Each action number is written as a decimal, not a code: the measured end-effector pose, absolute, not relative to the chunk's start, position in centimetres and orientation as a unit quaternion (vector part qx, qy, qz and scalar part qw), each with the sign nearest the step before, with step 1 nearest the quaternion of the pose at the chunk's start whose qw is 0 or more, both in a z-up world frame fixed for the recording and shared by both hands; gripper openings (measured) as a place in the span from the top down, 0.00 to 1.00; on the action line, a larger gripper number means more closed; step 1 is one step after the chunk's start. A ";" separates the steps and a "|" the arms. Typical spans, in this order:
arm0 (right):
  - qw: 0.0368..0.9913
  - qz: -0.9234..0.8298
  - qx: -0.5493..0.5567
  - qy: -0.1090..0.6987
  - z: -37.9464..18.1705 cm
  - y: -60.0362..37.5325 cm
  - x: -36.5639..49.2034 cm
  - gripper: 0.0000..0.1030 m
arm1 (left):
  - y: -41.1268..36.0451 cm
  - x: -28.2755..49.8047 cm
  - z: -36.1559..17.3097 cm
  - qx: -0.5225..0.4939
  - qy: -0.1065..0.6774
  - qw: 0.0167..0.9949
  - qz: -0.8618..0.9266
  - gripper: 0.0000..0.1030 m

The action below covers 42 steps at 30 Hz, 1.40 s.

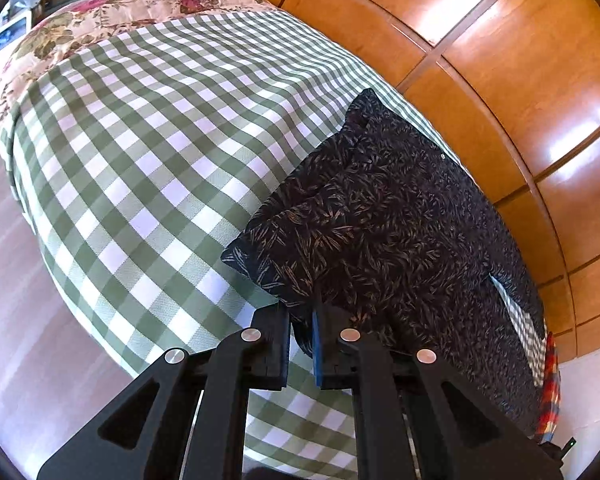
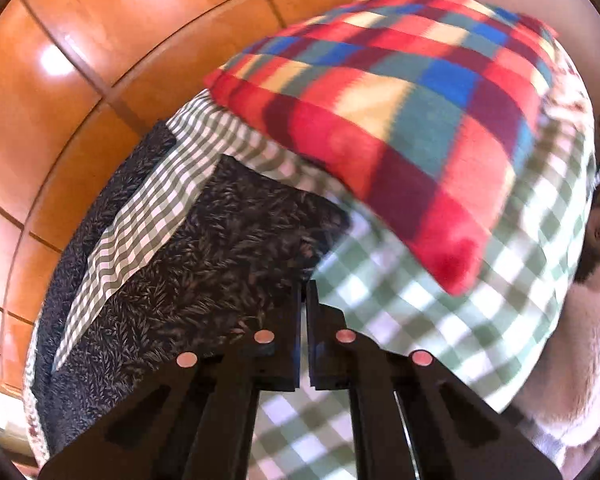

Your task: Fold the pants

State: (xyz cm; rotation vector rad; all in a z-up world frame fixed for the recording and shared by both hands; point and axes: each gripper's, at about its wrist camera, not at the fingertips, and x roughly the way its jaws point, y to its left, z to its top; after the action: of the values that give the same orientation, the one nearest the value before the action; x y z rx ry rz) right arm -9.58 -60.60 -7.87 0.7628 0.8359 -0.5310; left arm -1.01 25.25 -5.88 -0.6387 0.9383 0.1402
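Left tongs (image 1: pixel 301 320) pinch the dark leaf-print fabric pants (image 1: pixel 380 220) on the green-checked bed (image 1: pixel 140 160); right tongs (image 2: pixel 304 300) clamp the pants' edge.

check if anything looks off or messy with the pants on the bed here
The dark leaf-print pants lie unevenly: a strip of the green checked bedcover shows through a gap between two parts of them. The left gripper pinches a bunched edge. Nothing looks damaged or spilled.
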 end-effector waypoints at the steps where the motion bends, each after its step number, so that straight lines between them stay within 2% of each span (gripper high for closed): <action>1: 0.810 -0.256 0.355 0.390 -7.9 -60.8 -9.9 1.00 | 25.2 -1.0 -6.1 -0.297 0.452 0.839 0.065 0.92; 3: 0.806 -0.258 0.363 0.390 -7.8 -61.4 -10.7 1.00 | 24.9 -0.8 -6.3 -0.271 0.464 0.839 0.078 0.87; 6: 0.819 -0.255 0.341 0.385 -6.6 -60.7 -10.8 0.98 | 25.2 -1.0 -5.9 -0.249 0.467 0.841 0.109 0.71; 8: 0.828 -0.238 0.326 0.388 -5.7 -59.4 -9.9 0.94 | 25.7 -1.5 -4.9 -0.238 0.453 0.848 0.140 0.68; 9: 0.833 -0.226 0.317 0.392 -5.5 -58.6 -9.3 0.88 | 25.7 -1.9 -4.1 -0.229 0.441 0.855 0.152 0.68; 10: 0.839 -0.216 0.309 0.393 -5.3 -57.7 -8.6 0.62 | 25.7 -2.0 -3.5 -0.223 0.430 0.861 0.152 0.68; 11: 0.846 -0.206 0.294 0.395 -5.0 -56.3 -7.5 0.53 | 25.2 -2.2 -2.6 -0.217 0.414 0.872 0.142 0.68; 16: 0.863 -0.115 0.256 0.421 -5.5 -49.4 -1.4 0.53 | 19.6 -0.7 -1.0 -0.170 0.402 0.898 0.042 0.68; 22: 0.868 -0.022 0.223 0.443 -7.0 -40.5 5.1 0.45 | 14.6 2.8 -6.0 -0.127 0.477 0.870 0.009 0.68; 25: 0.858 -0.018 0.206 0.470 -8.9 -38.5 6.4 0.43 | 15.6 3.7 -8.1 -0.159 0.500 0.851 0.005 0.68; 29: 0.862 -0.013 0.191 0.469 -10.2 -38.1 6.0 0.43 | 17.9 5.1 -5.8 -0.215 0.472 0.854 -0.035 0.68; 31: 0.865 0.003 0.200 0.460 -9.8 -38.4 5.3 0.41 | 19.4 7.0 -4.7 -0.219 0.456 0.862 -0.022 0.54; 32: 0.868 0.011 0.201 0.453 -9.5 -38.5 5.1 0.41 | 20.4 8.5 -4.2 -0.224 0.448 0.866 -0.012 0.52; 36: 0.876 0.018 0.204 0.436 -8.1 -38.1 4.5 0.32 | 23.6 15.5 -3.8 -0.234 0.440 0.867 0.020 0.50; 38: 0.879 0.017 0.210 0.427 -7.2 -38.1 4.6 0.31 | 24.6 18.7 -3.8 -0.250 0.445 0.860 0.021 0.49; 40: 0.884 0.018 0.211 0.418 -6.3 -37.8 4.9 0.27 | 25.6 21.5 -4.1 -0.253 0.449 0.856 0.039 0.41; 42: 0.887 0.019 0.207 0.413 -5.5 -37.3 5.6 0.25 | 26.2 24.9 -4.7 -0.256 0.456 0.851 0.041 0.39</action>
State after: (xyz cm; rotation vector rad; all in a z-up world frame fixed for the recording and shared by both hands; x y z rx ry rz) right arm 5.61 -37.32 -5.50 0.4297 0.8583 0.0391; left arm 24.86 26.17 -4.74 -0.5394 0.9608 0.0870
